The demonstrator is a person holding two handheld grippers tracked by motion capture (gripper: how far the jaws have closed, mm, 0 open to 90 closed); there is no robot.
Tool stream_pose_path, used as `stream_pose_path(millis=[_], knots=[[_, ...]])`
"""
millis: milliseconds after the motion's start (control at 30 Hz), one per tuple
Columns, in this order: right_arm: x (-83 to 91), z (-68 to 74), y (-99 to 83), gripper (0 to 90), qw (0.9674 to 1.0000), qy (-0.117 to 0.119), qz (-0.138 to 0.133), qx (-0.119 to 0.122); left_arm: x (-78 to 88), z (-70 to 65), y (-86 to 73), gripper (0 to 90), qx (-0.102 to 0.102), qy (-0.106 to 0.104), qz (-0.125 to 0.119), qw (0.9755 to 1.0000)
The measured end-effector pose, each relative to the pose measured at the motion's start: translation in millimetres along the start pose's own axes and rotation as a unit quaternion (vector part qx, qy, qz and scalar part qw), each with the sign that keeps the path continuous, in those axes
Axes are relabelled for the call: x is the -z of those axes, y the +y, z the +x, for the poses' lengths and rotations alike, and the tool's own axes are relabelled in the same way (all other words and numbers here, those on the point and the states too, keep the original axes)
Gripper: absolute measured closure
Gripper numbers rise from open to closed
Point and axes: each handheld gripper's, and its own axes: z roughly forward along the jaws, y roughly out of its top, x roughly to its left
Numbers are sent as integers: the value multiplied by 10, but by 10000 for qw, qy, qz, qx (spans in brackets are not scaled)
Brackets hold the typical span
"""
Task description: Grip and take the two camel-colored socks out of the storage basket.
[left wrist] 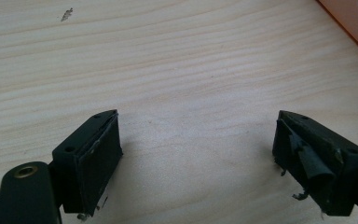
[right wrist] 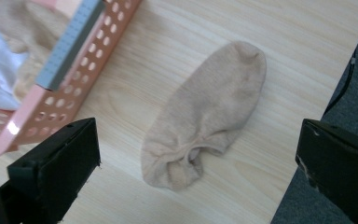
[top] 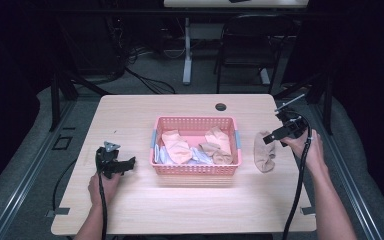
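Observation:
A pink perforated basket (top: pixel 196 169) stands mid-table with several socks in it, peach, beige and white. One beige sock (top: pixel 264 151) lies flat on the table just right of the basket; it appears again as the beige sock (right wrist: pixel 207 114) in the right gripper view. My right gripper (top: pixel 272 136) hovers above that sock, jaws wide open, nothing between them. The basket corner (right wrist: pixel 70 70) with its grey handle sits to the left in that view. My left gripper (top: pixel 128 163) rests low over bare table left of the basket, open and empty, also seen as the left gripper (left wrist: pixel 198 154).
The wooden table (top: pixel 130 200) has a round cable hole (top: pixel 220 106) at the back. A black chair (top: pixel 250 47) and a white table leg (top: pixel 187 50) stand beyond the far edge. Grey floor (right wrist: pixel 349 84) lies past the table's right edge.

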Motion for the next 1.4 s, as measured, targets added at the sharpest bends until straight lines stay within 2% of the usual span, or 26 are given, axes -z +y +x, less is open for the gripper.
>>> stream_pose_path(millis=[167,233,300,467,633,900,1167,1400], knots=[[132,118,17,0,9989,213,-381,166,0,0,0,149,-2,0,2,10000],[186,169,19,0,9980,187,-551,243,0,0,0,149,0,-1,0,10000],[235,221,24,0,9965,276,-736,282,0,0,0,149,-2,-1,2,10000],[344,376,56,0,9933,262,-985,537,1,0,0,149,-2,0,1,10000],[373,599,126,0,9909,326,-1009,832,1,-1,0,150,-6,2,1,10000],[314,940,263,0,9856,429,-1065,1242,1,-1,0,150,-5,0,1,10000],[168,1167,383,0,9813,504,-979,1576,1,-1,0,150,-6,1,1,10000],[11,1328,479,0,9787,625,-924,1722,1,-1,0,150,-5,1,2,10000]])
